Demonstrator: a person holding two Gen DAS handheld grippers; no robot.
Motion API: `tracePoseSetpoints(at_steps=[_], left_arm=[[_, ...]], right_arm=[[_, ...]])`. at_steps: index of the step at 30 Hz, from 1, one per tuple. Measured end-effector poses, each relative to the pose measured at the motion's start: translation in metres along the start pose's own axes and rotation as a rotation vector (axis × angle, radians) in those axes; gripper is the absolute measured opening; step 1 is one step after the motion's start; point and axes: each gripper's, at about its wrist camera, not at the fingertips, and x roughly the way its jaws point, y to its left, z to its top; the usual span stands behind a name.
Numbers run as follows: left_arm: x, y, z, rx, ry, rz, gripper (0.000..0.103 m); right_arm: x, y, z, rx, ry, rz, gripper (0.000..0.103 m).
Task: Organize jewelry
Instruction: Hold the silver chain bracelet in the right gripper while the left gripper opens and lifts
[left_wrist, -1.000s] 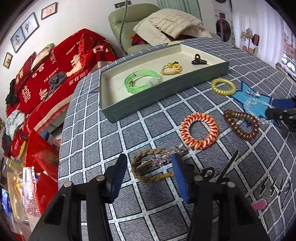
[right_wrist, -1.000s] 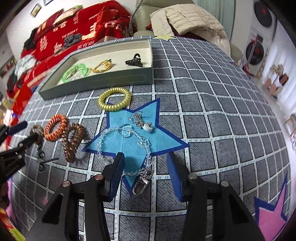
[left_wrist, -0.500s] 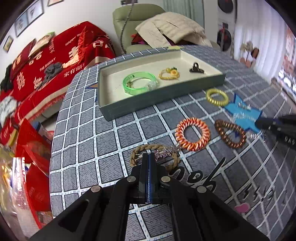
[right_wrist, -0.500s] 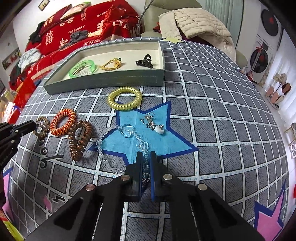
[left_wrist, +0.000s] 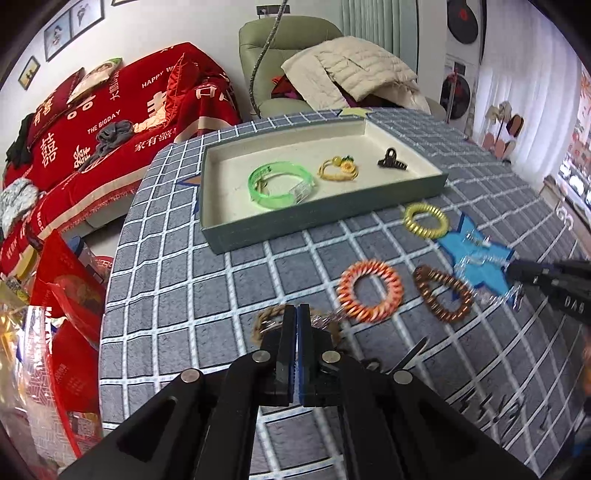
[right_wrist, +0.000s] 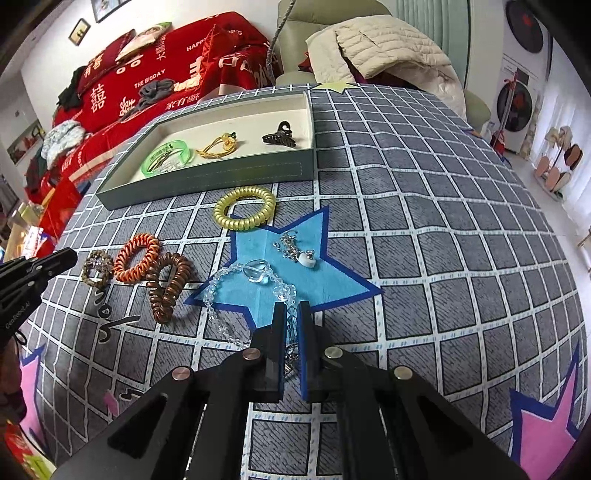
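The braided bracelet (left_wrist: 266, 319) is being pinched by the closed left claw (left_wrist: 296, 314); the crystal bead chain (right_wrist: 221, 291), at the tabletop's 6 o'clock, is being clamped by the right claw (right_wrist: 291, 314).

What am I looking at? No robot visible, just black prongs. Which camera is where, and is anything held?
There is no robot. A person holds a two-finger claw in each hand, and a fisheye camera on each looks along its fingers. One picture comes from the left claw, the other from the right claw.

On the checked tablecloth, a tray holds a green bangle, a gold hair tie and a black clip. Outside it lie a yellow coil tie, an orange coil tie and a brown coil tie.

The right claw is closed on the clear bead bracelet. The left claw is closed at the braided bracelet; I cannot tell whether it grips it.
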Motion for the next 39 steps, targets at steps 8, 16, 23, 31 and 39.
tracePoseSetpoints(at_steps=[8, 16, 23, 31, 39], left_arm=[[0.012, -0.015, 0.017, -0.023, 0.04, 0.003, 0.02], [0.027, -0.011, 0.03, -0.045, 0.098, -0.017, 0.021], [0.028, -0.014, 0.032, -0.018, 0.097, 0.042, 0.021], [0.026, -0.014, 0.033, -0.049, 0.103, -0.011, 0.021], [0.015, -0.002, 0.033, -0.139, 0.037, -0.08, 0.021]], right_arm=[[-0.003, -0.007, 0.0, 0.025, -0.007, 0.027, 0.006], [-0.006, -0.008, 0.001, 0.039, -0.018, 0.059, 0.006], [-0.006, -0.012, 0.003, 0.053, -0.022, 0.069, 0.006], [-0.006, -0.013, 0.001, 0.06, -0.022, 0.075, 0.006], [-0.006, -0.014, 0.002, 0.064, -0.023, 0.079, 0.006]])
